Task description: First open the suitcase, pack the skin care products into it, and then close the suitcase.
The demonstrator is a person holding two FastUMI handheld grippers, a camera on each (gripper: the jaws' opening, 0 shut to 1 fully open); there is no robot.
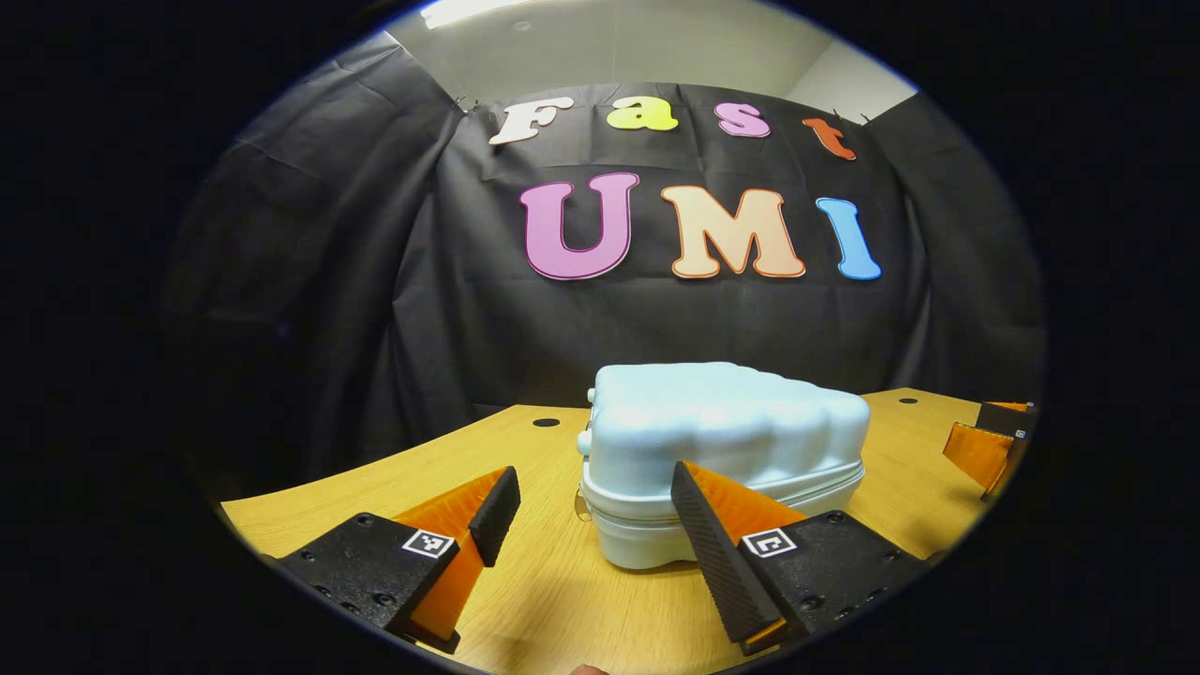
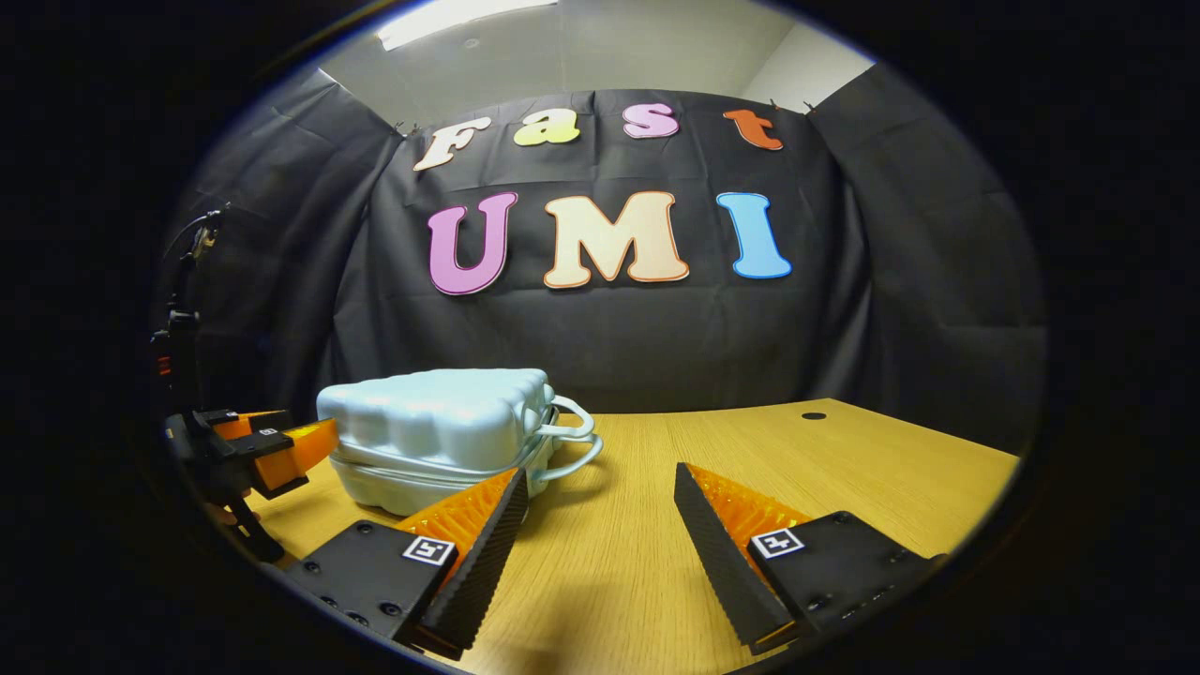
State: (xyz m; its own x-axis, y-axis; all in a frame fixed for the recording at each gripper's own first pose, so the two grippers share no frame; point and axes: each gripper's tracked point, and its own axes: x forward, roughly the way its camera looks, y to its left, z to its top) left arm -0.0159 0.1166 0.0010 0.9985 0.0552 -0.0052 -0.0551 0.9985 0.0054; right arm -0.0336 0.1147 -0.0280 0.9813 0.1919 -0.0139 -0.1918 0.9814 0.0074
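In the right gripper view, the right gripper point(image 2: 597, 511) hovers low over the wooden table point(image 2: 844, 469) with its jaws spread wide and nothing between them. A pale blue suitcase point(image 2: 436, 431) lies closed on the table to the left, its two looped handles point(image 2: 572, 436) facing right. The left gripper point(image 2: 281, 450) hangs just beside the suitcase's far left end

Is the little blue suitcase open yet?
No, the suitcase lies shut on the table, its lid down along the zipper seam.
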